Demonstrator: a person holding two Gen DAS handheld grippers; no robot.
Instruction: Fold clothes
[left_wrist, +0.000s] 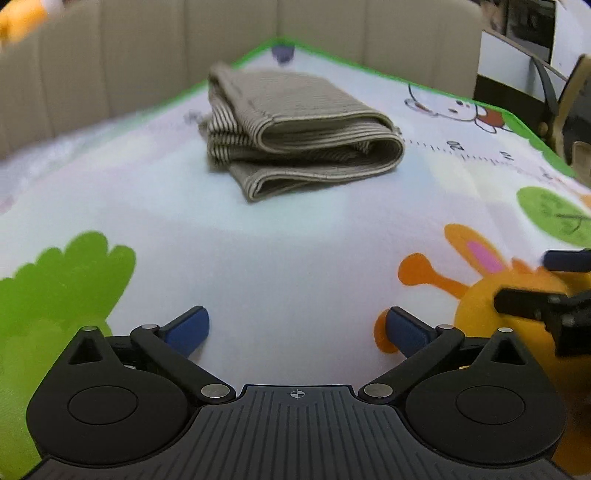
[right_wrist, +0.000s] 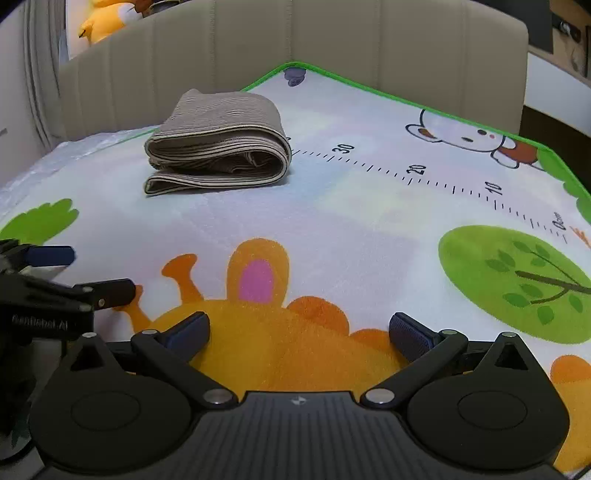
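Note:
A grey-brown striped garment (left_wrist: 295, 136) lies folded into a thick bundle on the cartoon play mat (left_wrist: 277, 240), near its far corner. It also shows in the right wrist view (right_wrist: 218, 147), far left. My left gripper (left_wrist: 297, 328) is open and empty, low over the mat, well short of the garment. My right gripper (right_wrist: 299, 332) is open and empty over the orange rabbit print. Each gripper shows at the edge of the other's view: the right gripper (left_wrist: 546, 284) and the left gripper (right_wrist: 70, 273).
A beige padded wall (right_wrist: 332, 44) stands behind the mat's green edge (right_wrist: 406, 99). A yellow plush toy (right_wrist: 107, 18) sits above the wall at far left. Dark furniture (left_wrist: 517, 55) stands at the right past the mat.

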